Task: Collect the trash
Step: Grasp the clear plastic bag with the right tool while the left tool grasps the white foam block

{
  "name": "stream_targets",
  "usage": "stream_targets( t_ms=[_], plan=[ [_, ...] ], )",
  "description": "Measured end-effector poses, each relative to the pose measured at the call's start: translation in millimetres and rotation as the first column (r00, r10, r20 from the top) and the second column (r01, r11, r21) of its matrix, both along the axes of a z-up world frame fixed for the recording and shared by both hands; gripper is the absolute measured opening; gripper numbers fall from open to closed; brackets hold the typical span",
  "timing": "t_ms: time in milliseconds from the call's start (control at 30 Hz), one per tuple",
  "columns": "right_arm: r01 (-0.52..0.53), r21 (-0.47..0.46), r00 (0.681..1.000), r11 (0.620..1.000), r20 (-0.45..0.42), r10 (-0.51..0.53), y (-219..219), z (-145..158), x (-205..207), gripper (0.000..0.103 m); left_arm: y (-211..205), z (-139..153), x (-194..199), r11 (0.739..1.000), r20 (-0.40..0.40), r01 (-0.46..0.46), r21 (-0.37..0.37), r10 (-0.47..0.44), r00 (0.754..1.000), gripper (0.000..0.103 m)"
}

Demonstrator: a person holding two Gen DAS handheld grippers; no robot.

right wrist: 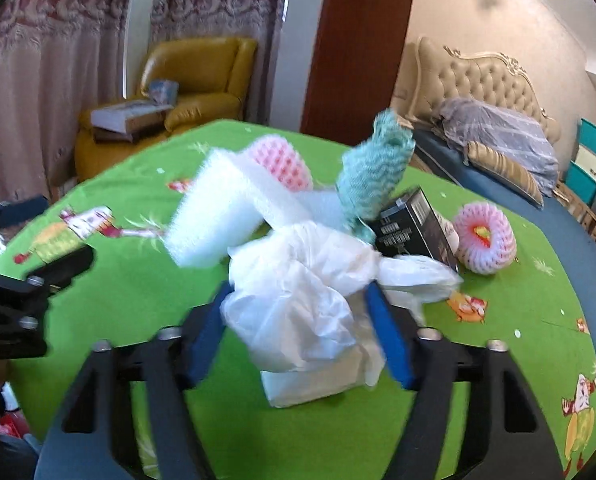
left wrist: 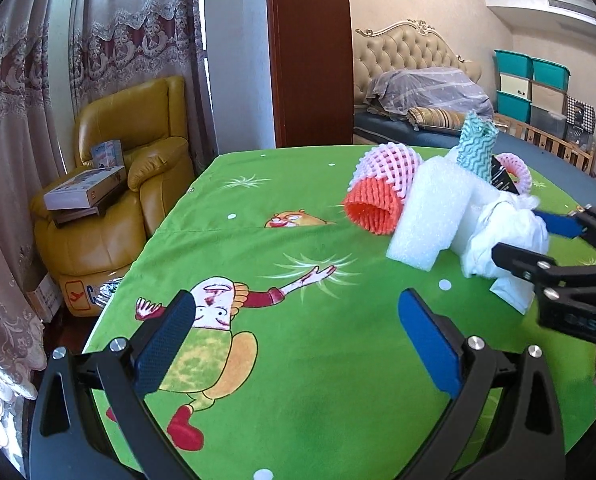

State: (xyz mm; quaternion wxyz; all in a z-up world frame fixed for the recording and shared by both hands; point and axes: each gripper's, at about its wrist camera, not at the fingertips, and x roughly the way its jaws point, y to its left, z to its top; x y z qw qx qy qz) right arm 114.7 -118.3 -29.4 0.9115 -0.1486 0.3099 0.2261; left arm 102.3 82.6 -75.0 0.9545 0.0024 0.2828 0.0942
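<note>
A heap of trash lies on the green cartoon tablecloth [left wrist: 258,208]: a white foam block [left wrist: 430,216], an orange foam net [left wrist: 372,208], a pink-white foam net [left wrist: 390,164], a teal wavy cloth [right wrist: 374,168], a black box [right wrist: 414,224] and a pink net ring [right wrist: 484,240]. At the heap's near side sits a crumpled white plastic bag [right wrist: 298,280]. My right gripper [right wrist: 298,292] has its blue pads pressed on both sides of the bag. My left gripper [left wrist: 296,300] stands open over bare cloth, left of the heap, with nothing between its fingers.
A folded white sheet [right wrist: 310,384] lies under the bag. Beyond the table's left edge stands a yellow armchair [left wrist: 130,184] stacked with boxes. A wooden post [left wrist: 310,52], a bed [left wrist: 418,92] and teal storage bins [left wrist: 530,68] stand behind.
</note>
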Motion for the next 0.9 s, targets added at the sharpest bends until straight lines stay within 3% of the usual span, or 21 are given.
stream_targets(
  t_ms=[100,200,500,900],
  plan=[
    [0.005,0.037,1.000,0.999,-0.001,-0.005,-7,2,2,0.036,0,-1,-1,1.000,-0.001,0.007,-0.005,-0.007,1.000,0.098],
    [-0.006,0.054,1.000,0.999,0.023,0.005,-15,4,-4,0.029,-1,-3,-1,1.000,-0.004,0.012,-0.014,-0.012,1.000,0.098],
    [0.006,0.130,0.993,0.991,0.114,-0.021,-50,26,-22,0.027,-25,1,11,0.993,-0.018,0.095,-0.065,-0.097,0.995,0.098],
    [0.081,0.221,0.989,0.972,0.106,-0.107,-94,29,-18,0.027,-69,5,54,0.975,-0.042,0.216,-0.045,-0.218,0.975,0.098]
  ],
)
